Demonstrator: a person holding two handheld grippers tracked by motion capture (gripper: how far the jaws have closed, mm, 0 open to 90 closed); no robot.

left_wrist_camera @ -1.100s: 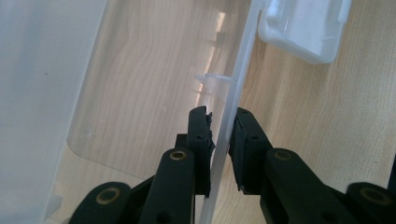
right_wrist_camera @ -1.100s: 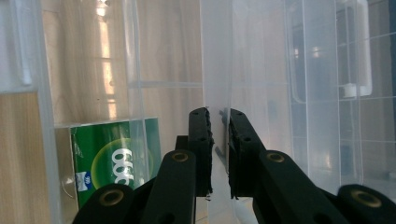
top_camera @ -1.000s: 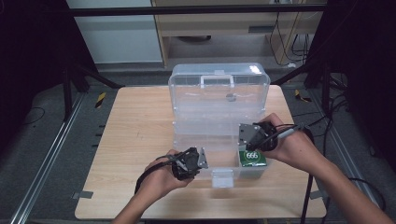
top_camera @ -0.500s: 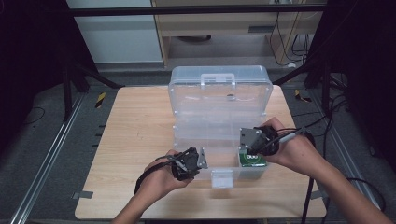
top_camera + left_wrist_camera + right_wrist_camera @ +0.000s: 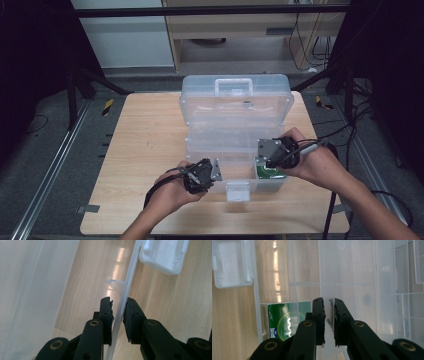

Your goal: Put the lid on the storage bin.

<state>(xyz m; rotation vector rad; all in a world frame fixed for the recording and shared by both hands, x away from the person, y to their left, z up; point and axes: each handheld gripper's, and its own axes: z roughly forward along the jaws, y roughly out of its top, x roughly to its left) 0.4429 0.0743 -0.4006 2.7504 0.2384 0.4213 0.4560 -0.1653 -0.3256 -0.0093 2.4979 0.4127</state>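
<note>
A clear plastic storage box stands open on the wooden table, its lid raised at the back. A green packet lies in its right front corner, also visible through the plastic in the right gripper view. My left gripper is at the box's front edge, left of the white latch. Its jaws are shut on the thin clear front wall. My right gripper hangs over the packet, its jaws closed on a clear inner tray wall.
The latch shows as a white tab in the left gripper view and the right gripper view. Bare table lies to the left of the box. Black frame legs and cables flank the table.
My right gripper has come slightly down and toward the front of the box. The left gripper has stayed on the front wall.
</note>
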